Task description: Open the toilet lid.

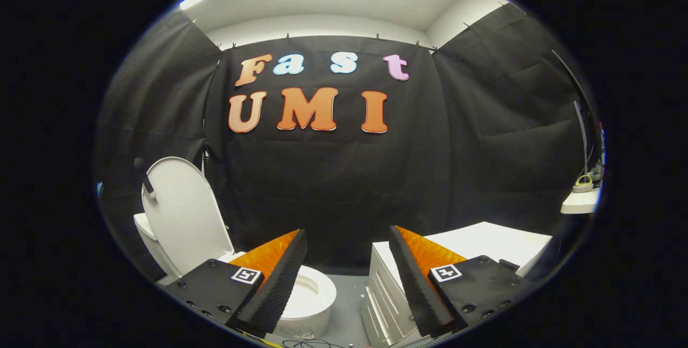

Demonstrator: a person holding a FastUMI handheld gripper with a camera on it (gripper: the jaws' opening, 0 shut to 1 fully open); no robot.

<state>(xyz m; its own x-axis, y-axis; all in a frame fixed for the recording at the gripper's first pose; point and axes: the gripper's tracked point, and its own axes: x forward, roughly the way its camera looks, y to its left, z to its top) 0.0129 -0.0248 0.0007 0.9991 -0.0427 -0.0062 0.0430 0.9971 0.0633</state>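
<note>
My claw [348, 262] is spread wide here, both fingers apart with nothing between them but open air and the black cloth wall beyond. The left finger [274, 278], orange on its outer face and ribbed black on the inside, crosses in front of the toilet bowl [312, 297], covering its near left part. And there's the toilet lid [180, 213], standing upright, tipped back toward the cistern [145, 229] behind it, well to the left of my left finger and beyond it. The seat ring and the bowl opening lie uncovered, white and bare. A dark knob-like piece [144, 173] sits by the lid's upper left edge; I can't tell what it is.

The right finger [416, 278] stands over a white cabinet [384, 294] with drawer fronts, its flat white top [484, 243] running back to the wall. Between toilet and cabinet there's a strip of grey floor [346, 305]. Far off to the right, a small white shelf [580, 203] carries a few small items, too tiny to make out. Neither finger touches the toilet.
</note>
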